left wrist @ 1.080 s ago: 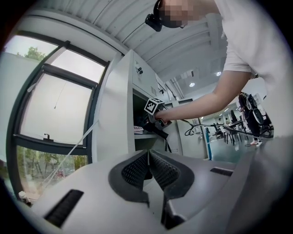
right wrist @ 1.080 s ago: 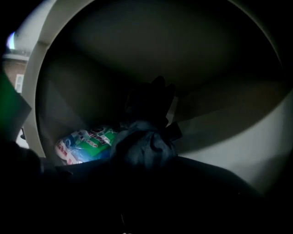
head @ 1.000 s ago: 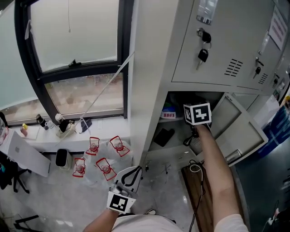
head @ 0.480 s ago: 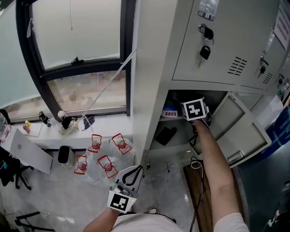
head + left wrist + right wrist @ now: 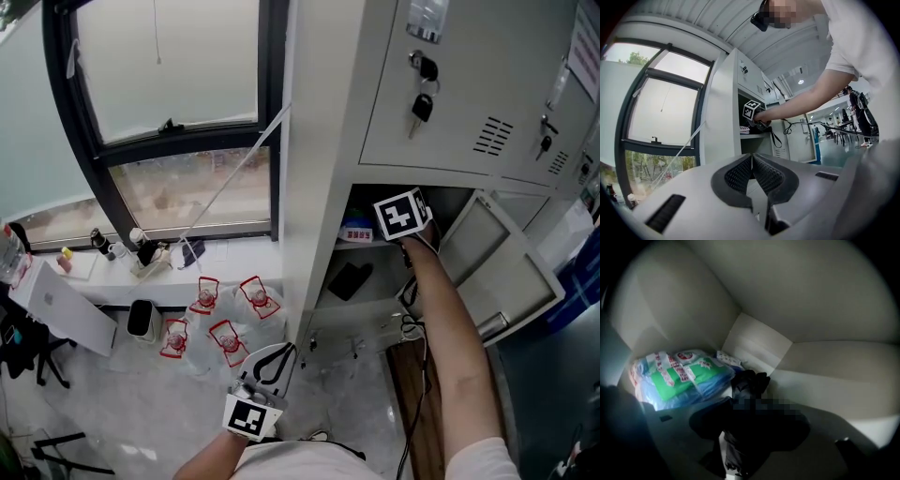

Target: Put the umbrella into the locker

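Well inside the locker (image 5: 797,296), my right tongs (image 5: 750,425) were clamped on the black umbrella (image 5: 749,383), which pointed toward the locker's back wall just beside a blue-green packet (image 5: 679,373). My left tongs (image 5: 752,171) hung outside the locker, pressed together and empty.

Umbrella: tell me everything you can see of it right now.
The umbrella is folded, black, its fabric bunched in loose folds. The jaws of the right gripper are closed on it, its far end pointing at the back wall inside the locker compartment. Blue-and-green plastic packs lie just left of it; contact is unclear. Dim light hides any handle or strap.
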`<state>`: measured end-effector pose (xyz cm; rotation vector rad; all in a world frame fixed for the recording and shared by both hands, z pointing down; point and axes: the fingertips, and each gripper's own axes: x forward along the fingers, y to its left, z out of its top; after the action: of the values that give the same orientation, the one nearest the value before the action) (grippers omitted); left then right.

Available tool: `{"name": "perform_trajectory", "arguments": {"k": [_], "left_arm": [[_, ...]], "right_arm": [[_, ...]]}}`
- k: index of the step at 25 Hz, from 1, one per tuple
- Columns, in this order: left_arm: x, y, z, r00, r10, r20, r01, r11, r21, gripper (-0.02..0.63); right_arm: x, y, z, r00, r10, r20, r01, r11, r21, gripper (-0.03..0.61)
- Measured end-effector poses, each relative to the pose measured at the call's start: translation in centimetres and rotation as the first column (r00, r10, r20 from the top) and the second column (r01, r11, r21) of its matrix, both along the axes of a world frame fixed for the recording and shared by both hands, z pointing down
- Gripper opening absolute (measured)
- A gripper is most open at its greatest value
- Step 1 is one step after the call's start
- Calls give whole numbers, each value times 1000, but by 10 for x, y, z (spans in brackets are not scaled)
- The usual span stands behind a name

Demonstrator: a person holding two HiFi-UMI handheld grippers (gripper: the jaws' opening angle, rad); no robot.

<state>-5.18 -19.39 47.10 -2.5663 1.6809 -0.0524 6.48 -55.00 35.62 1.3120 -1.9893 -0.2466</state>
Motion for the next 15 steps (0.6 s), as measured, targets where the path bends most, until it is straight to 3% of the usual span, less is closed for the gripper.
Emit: {"name": "perform_trajectory", "arguments": {"k": [5,15], "left_arm": [[0,4,-1,1000,2,-5,-2,1000,6,29],[19,13,-3,999,53,5,-53,998,14,29]], "right_arm": [[5,7,3,1000,4,2,-4,1000,17,262],[10,41,-26,999,-37,8,36,990,138,261]]}}
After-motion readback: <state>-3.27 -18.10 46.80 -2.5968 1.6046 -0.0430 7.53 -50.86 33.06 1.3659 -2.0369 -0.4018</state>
